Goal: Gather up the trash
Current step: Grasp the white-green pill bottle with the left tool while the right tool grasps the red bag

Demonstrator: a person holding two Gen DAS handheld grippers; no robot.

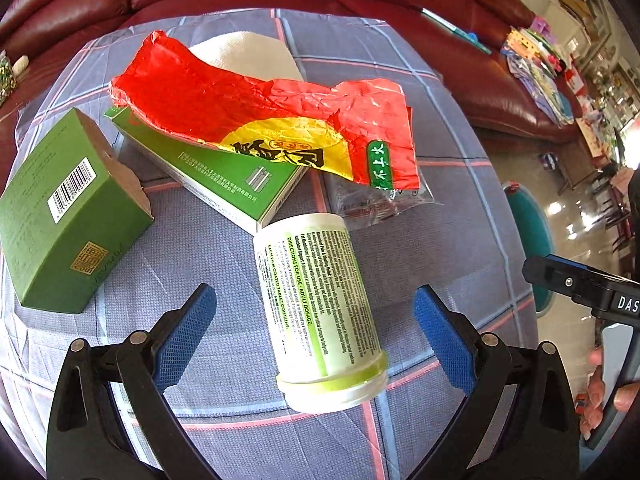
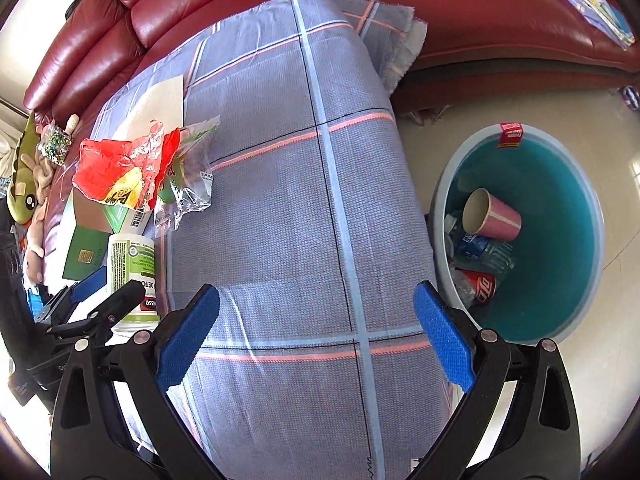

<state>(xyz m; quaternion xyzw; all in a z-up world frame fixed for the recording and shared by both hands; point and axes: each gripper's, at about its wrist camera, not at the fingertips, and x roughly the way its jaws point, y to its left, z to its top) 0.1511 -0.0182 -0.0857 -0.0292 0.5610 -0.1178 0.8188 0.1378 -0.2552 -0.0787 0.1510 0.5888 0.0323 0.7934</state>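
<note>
Several pieces are lying in the bin already; both grippers, left gripper and right gripper, are gaping wide, empty; the bottle, boxes and wrappers are waiting.

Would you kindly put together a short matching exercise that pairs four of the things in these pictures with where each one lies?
Things:
1. pill bottle
2. pink paper cup
3. red wrapper
4. green carton

Places:
A. inside the teal bin
B. draped over the flat green box
C. on its side between the open fingers of the left tool
D. on the cloth, far left in the left wrist view

Pairs: 1-C, 2-A, 3-B, 4-D
</note>
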